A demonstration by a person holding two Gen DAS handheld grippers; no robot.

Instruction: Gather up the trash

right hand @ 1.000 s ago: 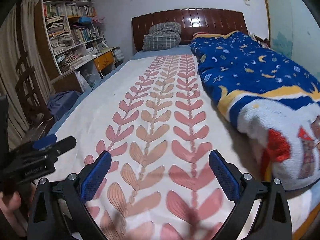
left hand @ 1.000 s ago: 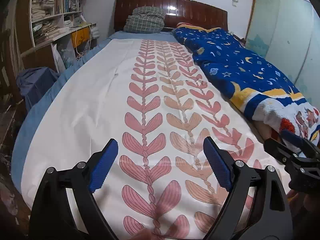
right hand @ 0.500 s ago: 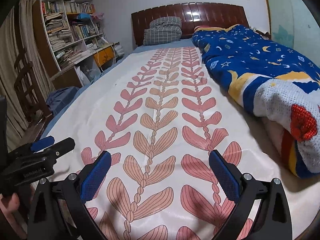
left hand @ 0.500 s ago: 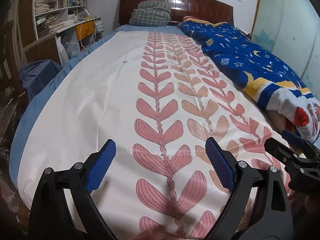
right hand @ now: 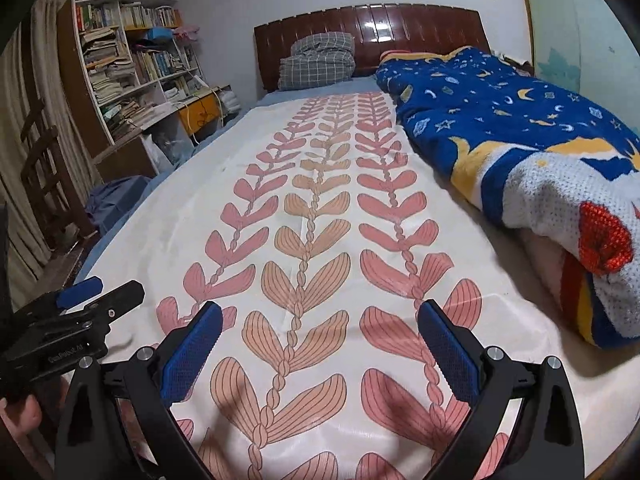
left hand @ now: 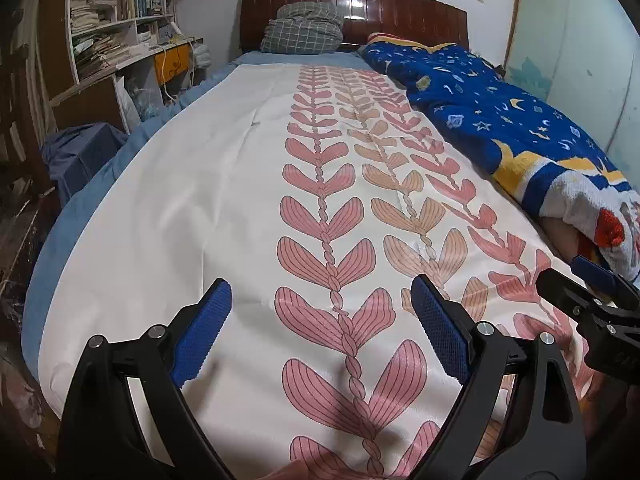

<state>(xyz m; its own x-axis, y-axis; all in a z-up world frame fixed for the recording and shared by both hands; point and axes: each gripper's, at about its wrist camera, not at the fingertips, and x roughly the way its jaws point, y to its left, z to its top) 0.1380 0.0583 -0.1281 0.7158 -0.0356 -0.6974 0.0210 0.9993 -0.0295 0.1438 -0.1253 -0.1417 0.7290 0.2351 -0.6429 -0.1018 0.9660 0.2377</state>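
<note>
The left gripper [left hand: 320,316] hovers above the foot of the bed, its jaws spread wide with nothing between the blue pads [left hand: 202,332]. The right gripper [right hand: 318,340] is held just beside it in the same condition — fully spread, holding nothing. Each gripper shows at the edge of the other's view. Below both lies a white bedsheet [left hand: 192,208] printed with pink and orange leaf rows. A blue star-patterned blanket [right hand: 500,120] is bunched along the sheet's right side. A checked pillow [left hand: 304,28] rests against the dark wooden headboard [right hand: 400,28]. A crowded bookshelf [right hand: 120,60] stands left of the bed. Trash location — none can be made out on the sheet in either view.
</note>
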